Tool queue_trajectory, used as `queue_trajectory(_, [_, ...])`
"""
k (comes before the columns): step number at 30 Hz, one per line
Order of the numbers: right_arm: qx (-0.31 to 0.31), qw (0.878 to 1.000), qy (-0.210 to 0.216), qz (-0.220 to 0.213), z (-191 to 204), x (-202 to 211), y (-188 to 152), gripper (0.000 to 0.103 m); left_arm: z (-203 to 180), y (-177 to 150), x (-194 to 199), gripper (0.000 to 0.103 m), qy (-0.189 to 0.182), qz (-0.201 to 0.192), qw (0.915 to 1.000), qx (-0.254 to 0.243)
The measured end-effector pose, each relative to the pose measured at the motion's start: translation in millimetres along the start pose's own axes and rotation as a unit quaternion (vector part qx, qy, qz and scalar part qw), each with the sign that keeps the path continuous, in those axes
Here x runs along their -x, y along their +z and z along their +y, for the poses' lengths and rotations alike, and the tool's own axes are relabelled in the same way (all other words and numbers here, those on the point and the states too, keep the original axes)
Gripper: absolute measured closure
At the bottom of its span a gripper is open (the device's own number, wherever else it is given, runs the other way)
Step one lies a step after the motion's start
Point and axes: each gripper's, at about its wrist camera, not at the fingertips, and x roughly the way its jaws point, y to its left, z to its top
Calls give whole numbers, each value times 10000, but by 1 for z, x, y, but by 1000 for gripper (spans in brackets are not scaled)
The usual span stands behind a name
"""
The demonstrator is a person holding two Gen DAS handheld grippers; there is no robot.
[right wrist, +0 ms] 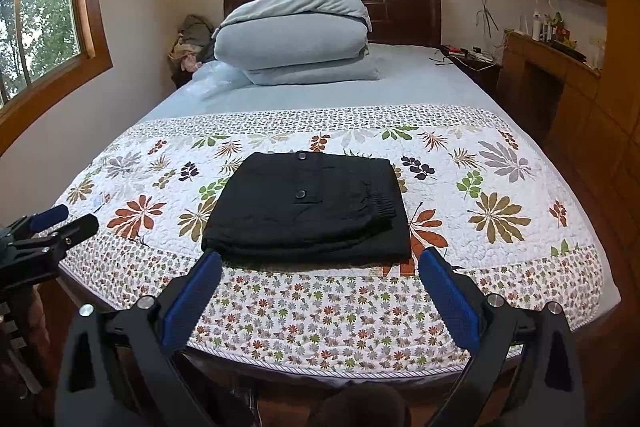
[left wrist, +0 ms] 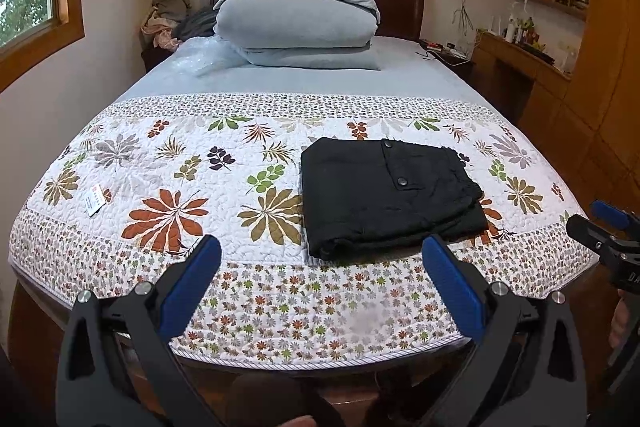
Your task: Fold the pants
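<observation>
At the left edge of the bed (left wrist: 72, 131), a small white label card (left wrist: 96, 201) lies on the floral quilt (left wrist: 168, 163), near the foot corner. The left claw (left wrist: 320, 281) hangs over the foot edge of the bed with its blue pads (left wrist: 192, 287) spread wide and nothing between them. Just beyond it and to its right, the black pants (right wrist: 308, 207) lie folded into a compact rectangle on the quilt, close to the foot edge, two snap buttons showing on top and the gathered elastic waistband at the right side of the stack. The right claw (right wrist: 320, 291) hovers at the foot edge directly in front of the pants, its fingers also wide apart and empty, not touching the cloth. At the head of the bed a folded pale blue duvet (right wrist: 292, 39) sits stacked against the dark wooden headboard (right wrist: 404, 11)
</observation>
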Motion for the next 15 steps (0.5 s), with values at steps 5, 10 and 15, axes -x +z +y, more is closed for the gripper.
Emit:
queue_trajectory(5, [31, 10000, 8, 18, 1, -1, 0, 3, -1, 0, 0, 3, -71, 1, 10000, -17])
queue_trajectory(10, [72, 10000, -26, -11, 2, -1, 0, 3, -2, -1, -2, 3, -42, 27, 10000, -59])
queue_trajectory(15, [132, 9999, -38, -29, 4, 0, 0, 3, -1, -1, -3, 3, -96, 56, 9999, -38])
